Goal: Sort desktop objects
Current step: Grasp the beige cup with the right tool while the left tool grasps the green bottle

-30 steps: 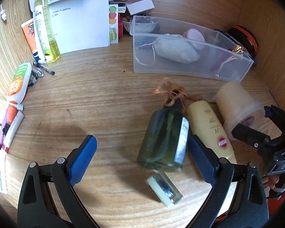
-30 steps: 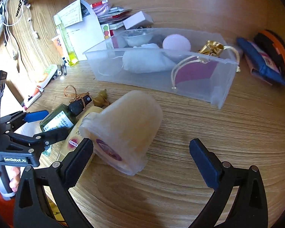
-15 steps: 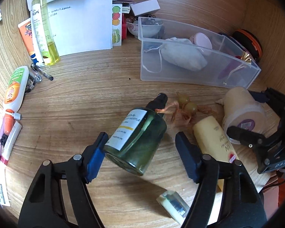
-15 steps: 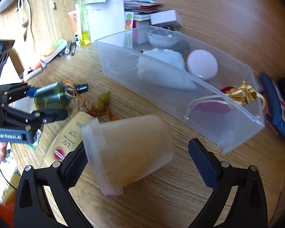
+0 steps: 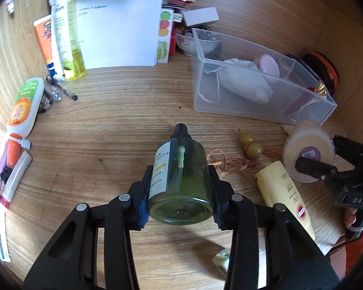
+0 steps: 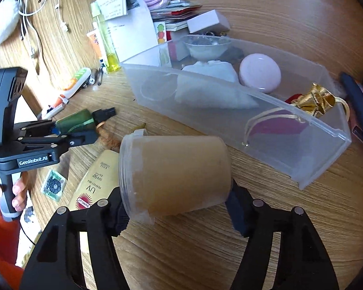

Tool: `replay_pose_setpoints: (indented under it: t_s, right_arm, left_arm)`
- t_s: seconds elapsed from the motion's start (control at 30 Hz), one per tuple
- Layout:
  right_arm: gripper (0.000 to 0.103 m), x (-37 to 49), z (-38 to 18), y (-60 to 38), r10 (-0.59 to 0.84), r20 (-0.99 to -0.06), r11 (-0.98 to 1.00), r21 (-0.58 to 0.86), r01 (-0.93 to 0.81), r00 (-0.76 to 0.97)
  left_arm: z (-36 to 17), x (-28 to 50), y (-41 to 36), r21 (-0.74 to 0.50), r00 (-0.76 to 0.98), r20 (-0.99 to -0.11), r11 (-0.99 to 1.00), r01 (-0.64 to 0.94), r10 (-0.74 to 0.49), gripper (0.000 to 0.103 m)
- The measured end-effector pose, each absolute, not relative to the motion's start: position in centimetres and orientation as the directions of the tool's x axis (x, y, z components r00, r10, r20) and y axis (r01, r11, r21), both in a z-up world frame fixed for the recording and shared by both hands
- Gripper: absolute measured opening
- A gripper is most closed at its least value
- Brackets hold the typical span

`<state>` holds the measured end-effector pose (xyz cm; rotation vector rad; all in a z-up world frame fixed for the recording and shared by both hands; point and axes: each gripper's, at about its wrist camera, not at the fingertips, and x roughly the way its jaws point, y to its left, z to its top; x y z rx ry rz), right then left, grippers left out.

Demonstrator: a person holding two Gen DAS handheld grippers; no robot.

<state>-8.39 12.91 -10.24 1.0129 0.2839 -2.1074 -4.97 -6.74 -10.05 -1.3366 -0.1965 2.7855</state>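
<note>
Green bottle [image 5: 180, 181] now clamped in left gripper [image 5: 180, 193], lifted off desk, short of the clear bin [image 5: 261, 111]. Beige jar [image 6: 174, 176] now pinched by right gripper [image 6: 176, 205] beside the bin; earlier both were open.

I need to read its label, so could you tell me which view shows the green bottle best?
The left wrist view: the green bottle fills the centre, label side visible, between the left gripper's jaws. The right wrist view shows it small at the left edge.
</note>
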Motion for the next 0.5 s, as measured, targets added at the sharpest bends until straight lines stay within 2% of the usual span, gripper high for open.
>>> replay_pose_setpoints:
  t_s: [0.4, 0.5]
  right_arm:
    - [0.063, -8.1, -9.2, 14.8, -0.552, -0.717, -0.705, 0.129, 0.697, -0.425]
    - [0.062, -7.6, -8.2, 15.8, -0.556, -0.701, -0.712, 0.123, 0.691, -0.447]
  left_arm:
    - [-7.8, -3.3, -7.7, -0.103, -0.670, -0.741, -0.994, 0.035, 0.053, 0.041]
    - [-7.0, -3.0, -7.6, -0.118, -0.683, -0.726, -0.993, 0.016, 0.075, 0.041]
